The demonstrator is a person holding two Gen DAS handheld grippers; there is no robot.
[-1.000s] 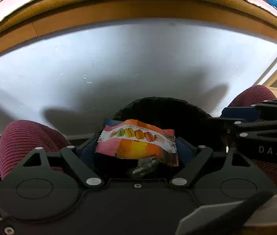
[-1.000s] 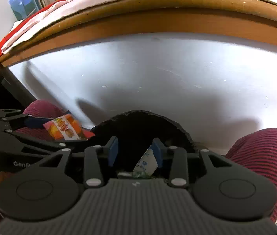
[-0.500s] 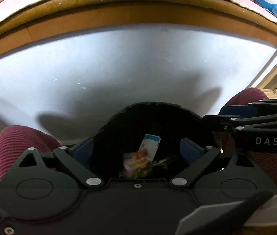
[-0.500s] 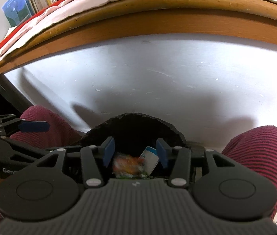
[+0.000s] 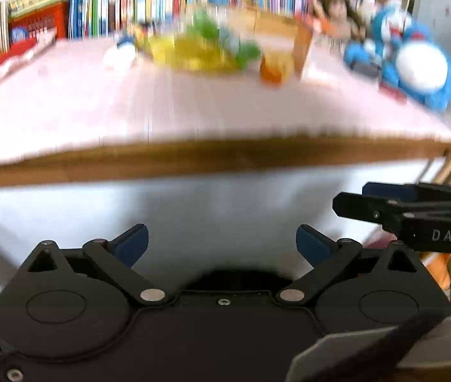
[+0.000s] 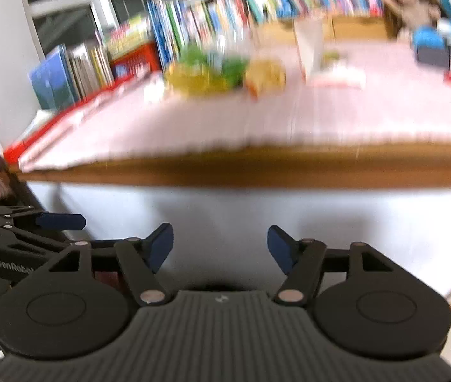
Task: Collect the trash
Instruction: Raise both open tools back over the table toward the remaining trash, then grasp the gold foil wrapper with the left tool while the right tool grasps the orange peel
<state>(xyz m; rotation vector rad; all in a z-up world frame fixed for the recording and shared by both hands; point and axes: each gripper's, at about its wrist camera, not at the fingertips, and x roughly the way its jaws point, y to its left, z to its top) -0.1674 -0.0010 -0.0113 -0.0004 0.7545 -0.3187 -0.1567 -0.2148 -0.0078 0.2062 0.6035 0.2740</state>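
Across the upper half of both wrist views lay the bench (image 5: pixel 193 108), its pink cover badly blurred, with a wall of books (image 6: pixel 193 28) behind it in the top of the frame. We judged the step in hand to be the reach for the next piece of trash, so the bench edge (image 6: pixel 257 165), a brown band across the middle of the frame, was the first thing we had to clear without clipping it.

In the upper centre of the left view sat a yellow and green heap (image 5: pixel 200 47), most likely crumpled wrappers, with a small orange packet (image 5: pixel 273 67) just beside it to the right. The blur kept us from telling them apart, and we thought it wise to steady the view before choosing one. The blue plush toys (image 5: pixel 416 63) at upper right were no trash, and we meant to leave them.

At the bottom centre a dark sliver of the bin (image 5: pixel 238 278) showed behind the gripper body.

The left gripper (image 5: pixel 222 243) had just been opening, its jaws wide apart with nothing between them. The right gripper (image 6: pixel 220 248) had likewise just been opening, its jaws apart and empty. We reckoned each should approach low and flat, one wrapper apiece.
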